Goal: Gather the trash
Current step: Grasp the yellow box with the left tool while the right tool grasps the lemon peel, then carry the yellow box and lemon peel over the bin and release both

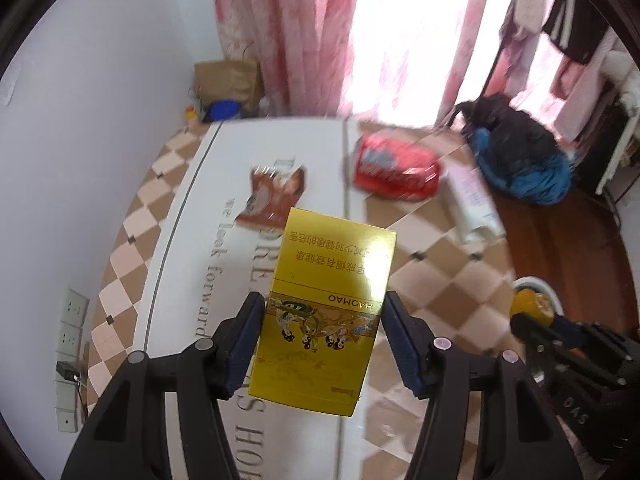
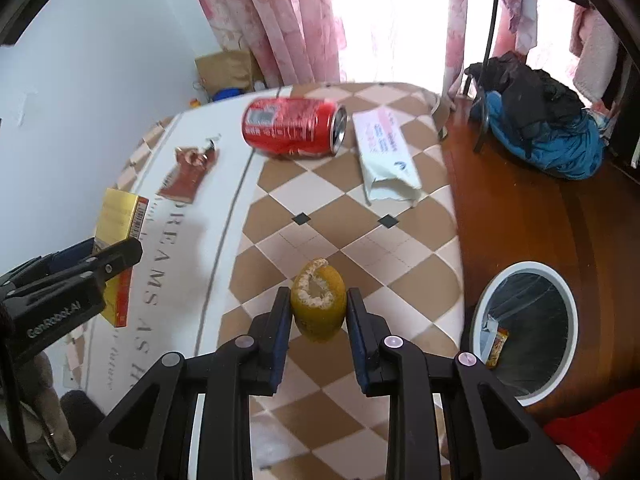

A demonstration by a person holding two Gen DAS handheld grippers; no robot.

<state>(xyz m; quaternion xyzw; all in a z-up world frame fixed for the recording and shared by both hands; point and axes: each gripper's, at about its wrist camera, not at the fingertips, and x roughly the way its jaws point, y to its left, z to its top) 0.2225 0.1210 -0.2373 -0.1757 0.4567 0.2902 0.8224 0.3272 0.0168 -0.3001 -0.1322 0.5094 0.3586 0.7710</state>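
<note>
Trash is partly in hand and partly still lying on the table. Nearest, the left gripper point(image 1: 322, 344) has its jaws clamped on a yellow box point(image 1: 328, 304), lifted clear of the table point(image 1: 192, 216), and the right gripper point(image 2: 318, 320) has its jaws closed on a piece of orange peel point(image 2: 319, 304), also held above the checked cloth. Neither piece is yet in the bin point(image 2: 524, 332), which stands on the wooden floor just past the table's near right edge; a small wrapper already lies inside it, so I judge the job well under way but not half finished.

Further out on the table three items remain: a torn brown wrapper point(image 2: 188, 174) to the left, a red can point(image 2: 296, 128) lying on its side in the middle, and a white paper packet point(image 2: 386, 154) to the right, close to the table's right edge.

The middle of the table between the grippers and those items is bare. The drop off the right edge toward the bin looks open. Far right, a chair piled with clothes point(image 2: 536, 116) stands well apart from the bin; the far side is closed by pink curtains point(image 2: 272, 20).
</note>
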